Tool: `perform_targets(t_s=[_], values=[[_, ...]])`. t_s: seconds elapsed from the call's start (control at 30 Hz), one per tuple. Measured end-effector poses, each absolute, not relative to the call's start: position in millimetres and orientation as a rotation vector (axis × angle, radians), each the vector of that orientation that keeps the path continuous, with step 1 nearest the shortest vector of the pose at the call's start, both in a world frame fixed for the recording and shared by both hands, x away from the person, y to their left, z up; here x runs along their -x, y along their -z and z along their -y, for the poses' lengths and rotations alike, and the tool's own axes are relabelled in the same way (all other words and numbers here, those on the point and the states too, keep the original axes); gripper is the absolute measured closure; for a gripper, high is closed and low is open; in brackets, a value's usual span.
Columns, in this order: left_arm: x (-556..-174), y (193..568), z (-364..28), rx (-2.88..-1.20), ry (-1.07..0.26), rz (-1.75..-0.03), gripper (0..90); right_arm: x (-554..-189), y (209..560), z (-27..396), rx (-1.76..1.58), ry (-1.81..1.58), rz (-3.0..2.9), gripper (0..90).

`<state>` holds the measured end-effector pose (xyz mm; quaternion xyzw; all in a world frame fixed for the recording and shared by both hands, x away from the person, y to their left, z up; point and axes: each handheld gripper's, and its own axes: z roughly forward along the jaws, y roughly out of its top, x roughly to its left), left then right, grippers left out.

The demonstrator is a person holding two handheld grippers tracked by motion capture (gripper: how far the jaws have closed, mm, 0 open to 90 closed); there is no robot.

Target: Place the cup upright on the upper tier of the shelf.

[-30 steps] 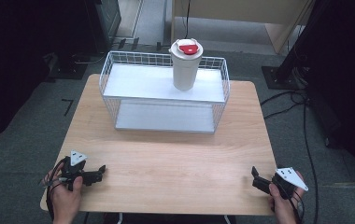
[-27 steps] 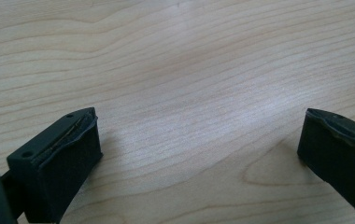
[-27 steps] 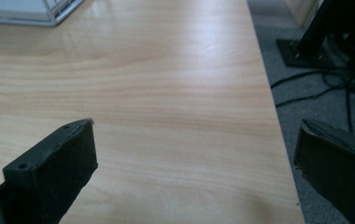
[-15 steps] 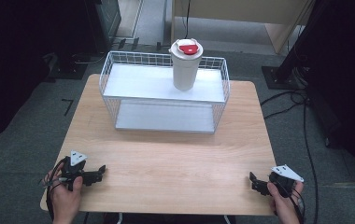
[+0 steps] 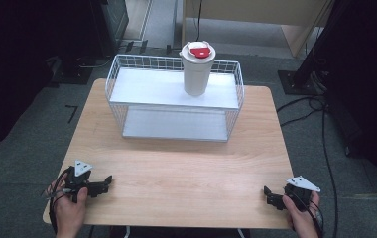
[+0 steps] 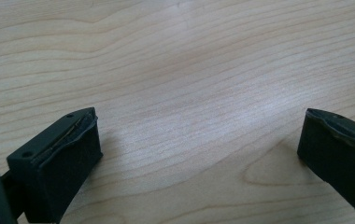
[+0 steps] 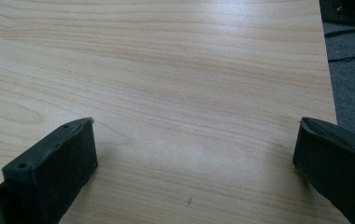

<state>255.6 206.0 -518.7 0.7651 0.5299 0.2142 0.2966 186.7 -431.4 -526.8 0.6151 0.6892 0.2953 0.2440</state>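
Observation:
A white cup (image 5: pixel 196 75) with a red lid (image 5: pixel 199 50) stands upright on the top shelf of a white wire rack (image 5: pixel 147 90) at the back of the wooden table (image 5: pixel 186 163). My left gripper (image 5: pixel 106 182) rests in a hand near the front left corner, far from the rack. Its jaws stand wide apart over bare wood in the left gripper view (image 6: pixel 199 149). At the front right corner my right gripper (image 5: pixel 268 194) is held low to the table. It is open too, with nothing between its fingers (image 7: pixel 194 158).
The rack's lower shelf (image 5: pixel 174 125) holds nothing. In the right gripper view the table's edge (image 7: pixel 327 70) runs close by, with grey floor and cables beyond. Dark stands and cables surround the table.
My right gripper has dipped slightly toward the front edge of the table. The left gripper, the cup and the rack have stayed put.

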Motion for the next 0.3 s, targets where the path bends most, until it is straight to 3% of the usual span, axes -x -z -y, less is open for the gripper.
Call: perform_targets(t_s=[0.3], values=[[-255.6, 518.7, -206.0, -2.034, -0.57, -1.409, 0.0, -185.4, 526.7, 431.8, -1.665, -0.811, -1.896, 0.0]])
